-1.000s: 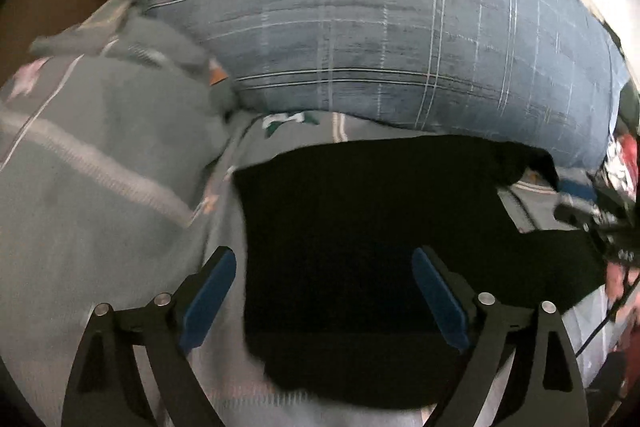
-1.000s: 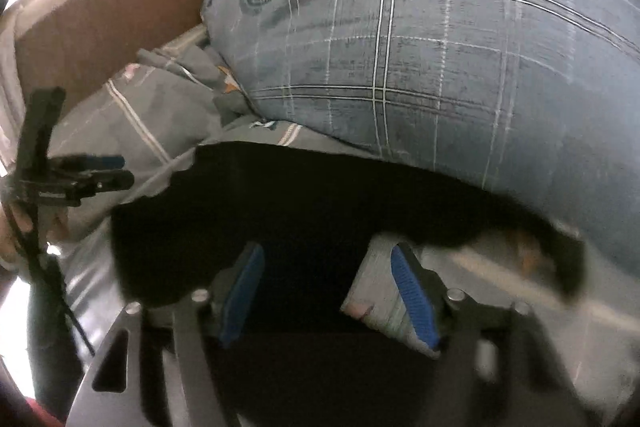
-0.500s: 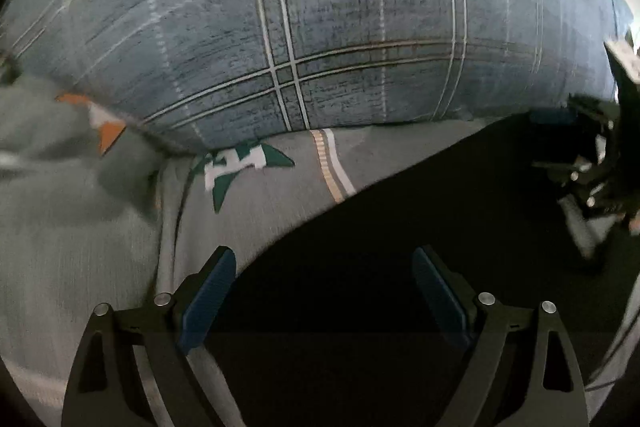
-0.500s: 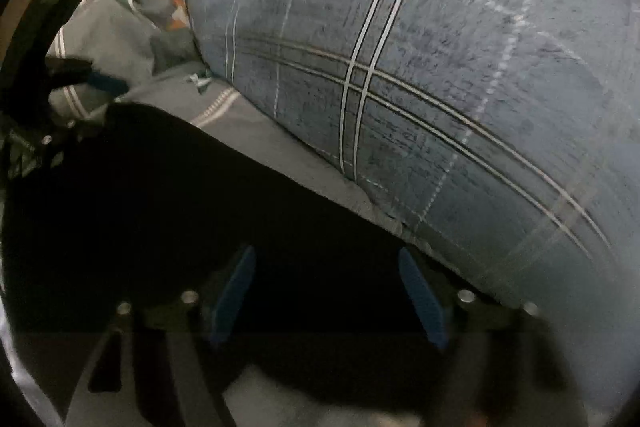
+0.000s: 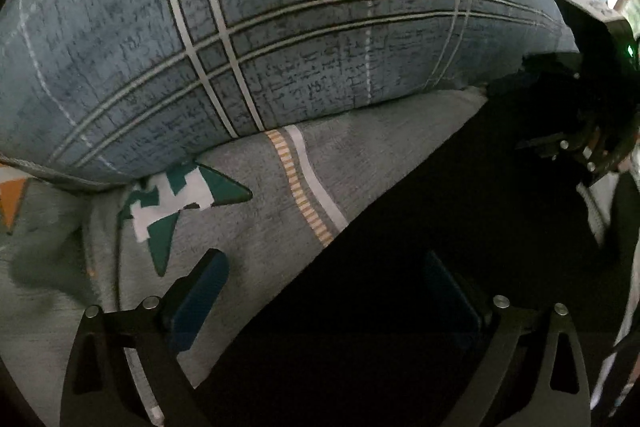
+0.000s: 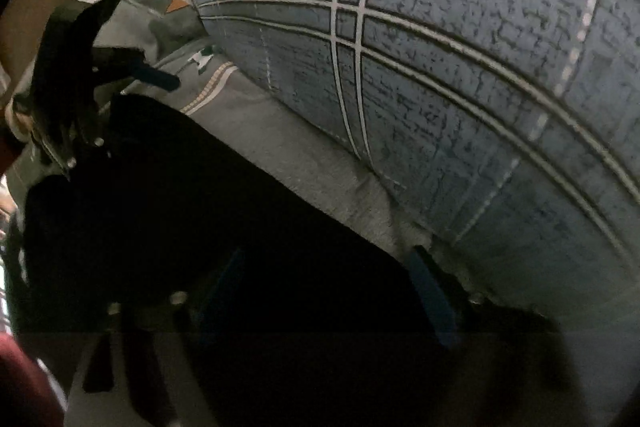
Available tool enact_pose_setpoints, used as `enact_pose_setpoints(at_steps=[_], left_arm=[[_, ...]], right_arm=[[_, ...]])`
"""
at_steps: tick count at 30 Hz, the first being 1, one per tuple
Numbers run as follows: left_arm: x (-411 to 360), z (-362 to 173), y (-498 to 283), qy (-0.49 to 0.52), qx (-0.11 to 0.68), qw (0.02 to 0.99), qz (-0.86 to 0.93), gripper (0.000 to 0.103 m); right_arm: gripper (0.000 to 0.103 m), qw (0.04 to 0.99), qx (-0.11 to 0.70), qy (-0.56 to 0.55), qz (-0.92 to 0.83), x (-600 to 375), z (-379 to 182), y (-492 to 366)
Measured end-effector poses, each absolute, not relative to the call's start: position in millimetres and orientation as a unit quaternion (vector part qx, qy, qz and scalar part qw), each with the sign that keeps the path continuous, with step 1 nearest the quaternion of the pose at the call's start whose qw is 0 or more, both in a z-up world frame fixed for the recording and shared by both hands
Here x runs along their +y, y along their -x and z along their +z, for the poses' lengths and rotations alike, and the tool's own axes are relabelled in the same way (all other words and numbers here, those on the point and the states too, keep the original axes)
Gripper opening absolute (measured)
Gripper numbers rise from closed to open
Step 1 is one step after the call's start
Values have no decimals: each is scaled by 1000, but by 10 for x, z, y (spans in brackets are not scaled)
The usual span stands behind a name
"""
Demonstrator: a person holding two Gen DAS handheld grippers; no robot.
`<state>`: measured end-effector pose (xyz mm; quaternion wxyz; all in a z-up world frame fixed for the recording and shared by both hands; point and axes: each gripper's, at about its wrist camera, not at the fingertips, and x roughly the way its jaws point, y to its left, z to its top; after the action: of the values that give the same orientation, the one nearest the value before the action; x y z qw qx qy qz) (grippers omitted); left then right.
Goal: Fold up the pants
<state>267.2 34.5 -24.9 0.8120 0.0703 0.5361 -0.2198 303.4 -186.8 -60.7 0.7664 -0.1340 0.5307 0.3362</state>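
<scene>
Only left wrist view shows sheet's green emblem (image 5: 176, 203) clearly (beside black pants (image 5: 420, 267)).

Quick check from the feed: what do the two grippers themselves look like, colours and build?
Both match: the left gripper has black cut-out finger frames with silver screw heads and blue ribbed pads. The right gripper shows the same blue pads; its frame is lost in shadow.

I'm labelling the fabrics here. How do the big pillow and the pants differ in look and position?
The pillow is blue-grey with pale crossing stripes; the pants are plain black. The pillow bulges up, plump, at the back; the pants lie flat on the grey bedsheet, nearer the grippers. Both rest on that sheet.
</scene>
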Motion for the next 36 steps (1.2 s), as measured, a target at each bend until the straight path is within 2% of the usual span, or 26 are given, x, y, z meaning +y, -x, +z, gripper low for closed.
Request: enact_pose_setpoints(at_steps=[1,2,3,4,6,8,9,14,19,22,25,28,29,31,34,36], left_arm=[[327,-250,-2685,-71,534,813,-222,88],[279,-227,-2677,-77,525,815,-233,69],[237,-193,-2662,-81,515,817,-244,54],[182,-170,-2649,-83,510,818,-252,24],[76,-160,-2626,-102,505,823,-240,19],[-23,-152,-2564,-124,497,829,-227,8],[-57,-114,-2517,-133,491,832,-221,5],[-70,303,-2081,-106,445,858,-233,5],[-95,729,-1199,-112,401,874,-249,5],[-24,714,-605,-103,406,872,-255,5],[-4,480,-105,-94,425,865,-251,5],[64,219,34,-64,450,858,-238,6],[111,124,43,-39,456,859,-230,7],[194,45,15,1,452,864,-223,9],[226,156,106,16,448,867,-217,13],[217,273,181,-9,437,875,-210,23]], right_arm=[[52,769,525,136,339,-1860,-582,-3013],[28,773,518,139,338,-1860,-554,-2989],[18,779,513,143,332,-1851,-527,-2970],[14,784,509,149,323,-1847,-500,-2938],[11,794,499,160,308,-1836,-437,-2840],[10,812,476,168,293,-1850,-275,-2676],[10,821,464,165,289,-1873,-181,-2609],[10,869,383,161,268,-2043,441,-1917],[10,890,320,180,269,-2056,803,-895],[10,888,328,163,278,-2046,723,-338],[10,886,345,149,273,-2047,487,133],[8,882,381,115,252,-2098,124,308],[0,881,390,102,246,-2099,41,336],[0,880,410,84,223,-2115,-115,290],[3,883,418,54,209,-2206,-115,279],[12,885,414,28,213,-2300,-9,303]])
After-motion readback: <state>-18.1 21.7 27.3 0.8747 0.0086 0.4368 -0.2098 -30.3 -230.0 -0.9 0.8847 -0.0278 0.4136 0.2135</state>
